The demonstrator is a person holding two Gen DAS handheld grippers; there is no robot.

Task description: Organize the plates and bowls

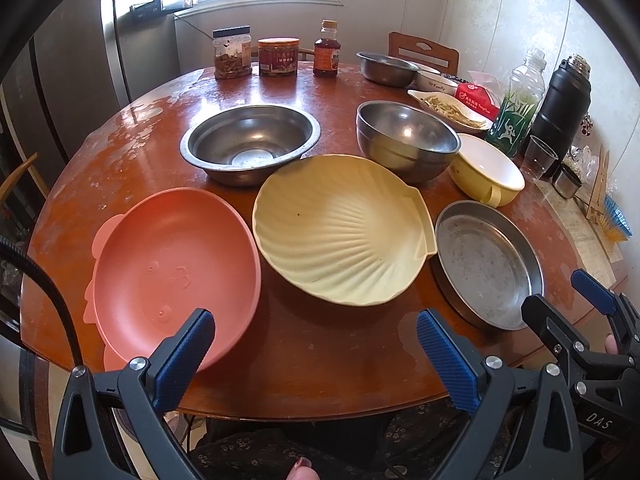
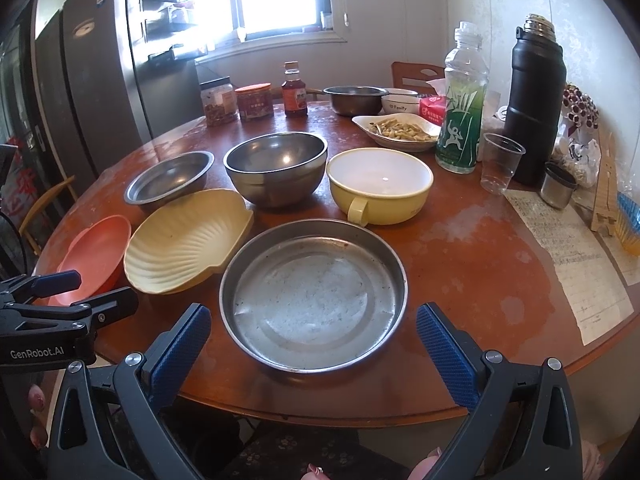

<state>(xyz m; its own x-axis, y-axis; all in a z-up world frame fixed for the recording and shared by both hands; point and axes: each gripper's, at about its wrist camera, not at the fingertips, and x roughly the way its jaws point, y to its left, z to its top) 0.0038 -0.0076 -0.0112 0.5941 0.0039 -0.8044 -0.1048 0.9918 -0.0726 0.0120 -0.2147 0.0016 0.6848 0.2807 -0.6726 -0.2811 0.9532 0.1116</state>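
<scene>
Both claws gape at the table (image 2: pixel 460 248) edge

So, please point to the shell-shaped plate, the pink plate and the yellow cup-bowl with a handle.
shell-shaped plate (image 1: pixel 340 232), left wrist view, on its ribbed inside.
pink plate (image 1: pixel 176 264), left wrist view, on its flat middle.
yellow cup-bowl (image 2: pixel 380 180), right wrist view, on its white inside.

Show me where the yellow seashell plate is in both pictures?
Left wrist view: the seashell plate sits in the middle, between the pink plate and the flat metal pan.
Right wrist view: the seashell plate is at left of centre, left of the pan.
Shared landmark: the deep steel bowl right behind it.
</scene>
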